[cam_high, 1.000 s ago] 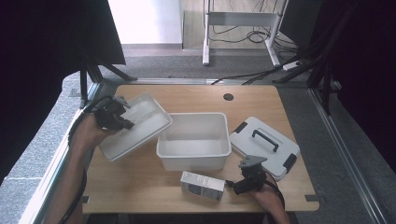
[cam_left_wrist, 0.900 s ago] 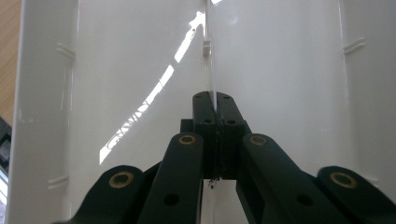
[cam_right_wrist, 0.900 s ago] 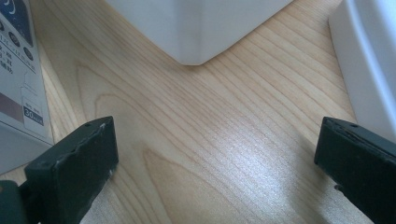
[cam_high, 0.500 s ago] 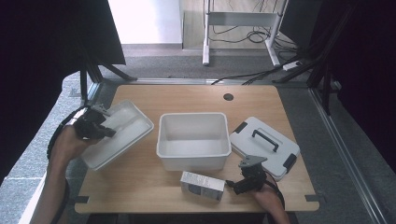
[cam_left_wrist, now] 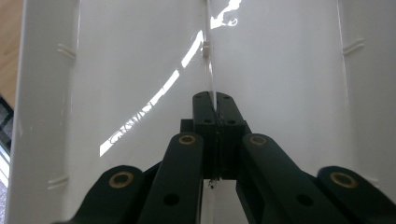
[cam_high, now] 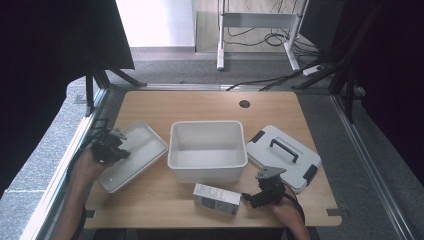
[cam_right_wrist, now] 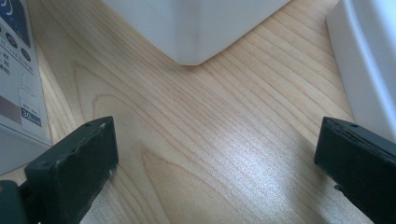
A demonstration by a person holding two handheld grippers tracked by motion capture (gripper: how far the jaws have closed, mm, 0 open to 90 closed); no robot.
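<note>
A: What is at the left side of the table (cam_high: 210, 105)?

B: The left gripper (cam_high: 111, 148) is there, at the left edge. Its jaws are pressed together on a thin clear rib that runs along the middle of the white tray (cam_high: 142, 150). In the left gripper view the rib (cam_left_wrist: 208, 70) goes straight between the two black jaws, and the inside of the tray (cam_left_wrist: 280, 70) is all around them. The tray lies slanted near the left edge of the table, with the gripper at its left end.

A: And in the middle?

B: An open white bin (cam_high: 207, 150) stands there, just right of the tray. In front of it lies a small carton (cam_high: 216, 198), on its side.

A: What about the right?

B: The right gripper (cam_high: 263, 190) is near the front edge, just right of the carton. Its jaws are spread wide with only bare wood between them. In the right gripper view the carton (cam_right_wrist: 18, 70) is at the left and a corner of the bin (cam_right_wrist: 196, 28) is ahead. Behind this gripper lies a white lid with a dark handle (cam_high: 283, 155), flat on the table, just right of the bin.
</note>
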